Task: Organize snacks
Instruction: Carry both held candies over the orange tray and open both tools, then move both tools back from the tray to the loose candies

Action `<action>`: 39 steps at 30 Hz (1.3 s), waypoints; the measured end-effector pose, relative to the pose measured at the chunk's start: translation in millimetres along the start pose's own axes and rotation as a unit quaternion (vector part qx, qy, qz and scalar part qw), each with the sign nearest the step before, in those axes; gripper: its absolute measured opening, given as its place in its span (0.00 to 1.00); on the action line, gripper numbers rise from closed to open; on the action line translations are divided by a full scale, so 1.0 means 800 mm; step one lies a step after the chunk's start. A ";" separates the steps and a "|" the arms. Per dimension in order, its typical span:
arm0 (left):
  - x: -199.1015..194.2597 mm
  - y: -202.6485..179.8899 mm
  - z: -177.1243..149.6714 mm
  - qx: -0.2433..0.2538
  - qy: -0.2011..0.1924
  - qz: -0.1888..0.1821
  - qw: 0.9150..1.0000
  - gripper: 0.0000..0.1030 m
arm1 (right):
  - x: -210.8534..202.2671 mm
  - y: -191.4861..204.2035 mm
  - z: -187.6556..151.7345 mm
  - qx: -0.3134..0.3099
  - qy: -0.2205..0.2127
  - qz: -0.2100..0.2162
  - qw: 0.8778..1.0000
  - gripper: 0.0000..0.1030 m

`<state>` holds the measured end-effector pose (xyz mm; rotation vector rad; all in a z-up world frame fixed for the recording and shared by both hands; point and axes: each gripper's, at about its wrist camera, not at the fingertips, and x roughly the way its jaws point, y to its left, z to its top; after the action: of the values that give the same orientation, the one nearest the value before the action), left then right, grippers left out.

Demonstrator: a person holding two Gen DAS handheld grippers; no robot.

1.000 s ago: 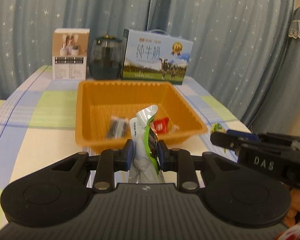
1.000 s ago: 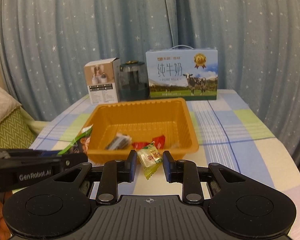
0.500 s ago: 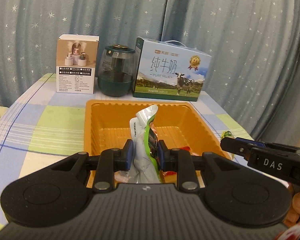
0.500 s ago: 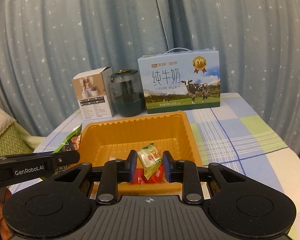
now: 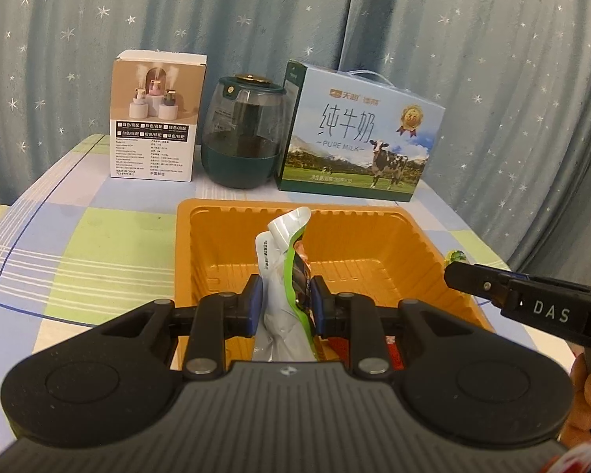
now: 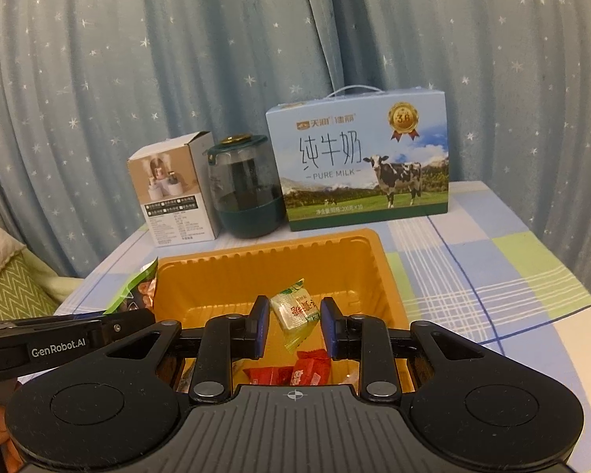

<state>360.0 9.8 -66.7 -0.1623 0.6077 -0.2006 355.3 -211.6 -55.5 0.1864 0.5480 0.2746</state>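
left tongs (image 5: pixel 284 302) grip the green-and-silver pouch (image 5: pixel 285 276), right tongs (image 6: pixel 293 322) pinch a small wrapped candy (image 6: pixel 295 309), both over the orange tray (image 5: pixel 374 244) (red sweets inside); lower them, then release gently.

Likely a home room, star-print curtains (image 6: pixel 177 79), checked tablecloth (image 6: pixel 492 276), milk carton (image 6: pixel 358 165), cushion (image 6: pixel 12 287)

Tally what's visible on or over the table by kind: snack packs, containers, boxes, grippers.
Snack packs: 4 - green-and-silver pouch, small green-and-yellow candy, two red packets
Trays: 1 - orange tray
Boxes: 2 - milk carton box, small white box
Jars: 1 - dark green jar
Grippers: 2 - left gripper, right gripper
Total: 10
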 end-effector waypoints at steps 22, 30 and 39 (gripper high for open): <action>0.001 0.013 0.006 -0.004 -0.020 0.024 0.999 0.38 | 0.011 0.004 -0.005 0.011 0.014 0.022 1.000 0.27; -0.001 0.012 0.006 -0.006 -0.020 0.023 1.000 0.39 | 0.010 0.005 -0.005 0.015 0.008 0.034 0.999 0.28; -0.002 0.017 0.005 -0.011 -0.019 0.025 0.999 0.40 | 0.003 -0.011 0.003 0.063 -0.016 0.058 0.996 0.60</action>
<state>362.7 23.4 -65.3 -0.1711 0.5763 -0.1415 360.2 -219.8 -57.0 0.3443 0.5234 0.3496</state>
